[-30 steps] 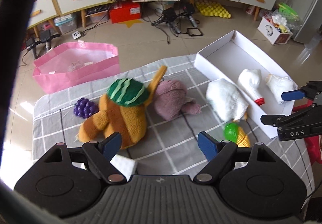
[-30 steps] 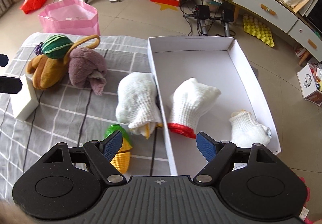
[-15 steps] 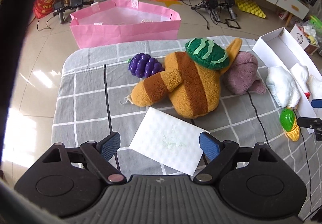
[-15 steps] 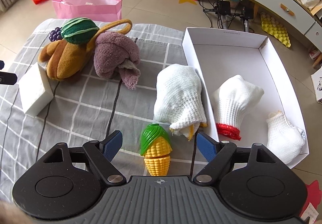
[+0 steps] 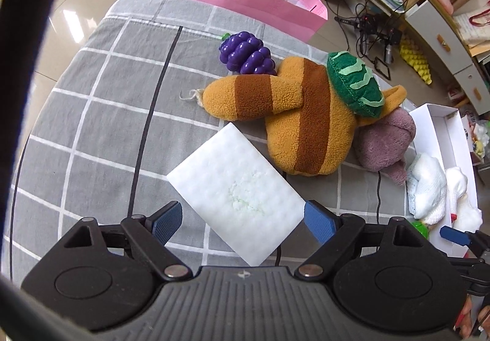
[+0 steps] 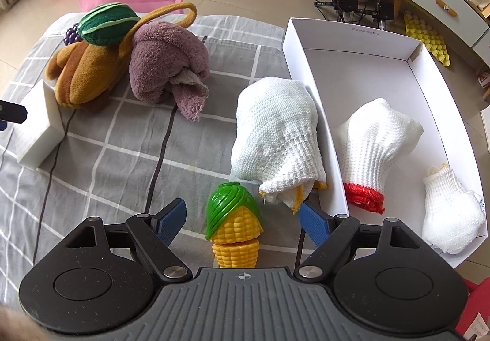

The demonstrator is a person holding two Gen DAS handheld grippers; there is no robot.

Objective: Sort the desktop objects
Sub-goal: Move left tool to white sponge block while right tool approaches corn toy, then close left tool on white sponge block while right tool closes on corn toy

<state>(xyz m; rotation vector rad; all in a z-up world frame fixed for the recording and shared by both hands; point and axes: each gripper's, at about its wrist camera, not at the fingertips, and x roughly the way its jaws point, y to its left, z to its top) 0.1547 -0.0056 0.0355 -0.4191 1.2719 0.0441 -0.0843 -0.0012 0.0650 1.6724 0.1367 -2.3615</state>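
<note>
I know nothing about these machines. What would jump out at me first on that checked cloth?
Probably the orange-and-brown plush toy with its green cap, mid-cloth, with purple toy grapes just behind it. A white sponge block lies between the open left gripper fingers. The bright toy corn sits between the open right gripper fingers, beside a white box holding gloves.

The left gripper (image 5: 243,218) stands spread over the near corner of the sponge (image 5: 235,188), bare cloth (image 5: 92,133) lying free to its left. Beyond the sponge, the plush (image 5: 306,126) and grapes (image 5: 246,53) block the way. The right gripper (image 6: 243,221) straddles the corn (image 6: 234,224); a glove (image 6: 275,133) crowds its right finger, tight against the box (image 6: 309,74) wall. Open cloth lies left of the corn.
</note>
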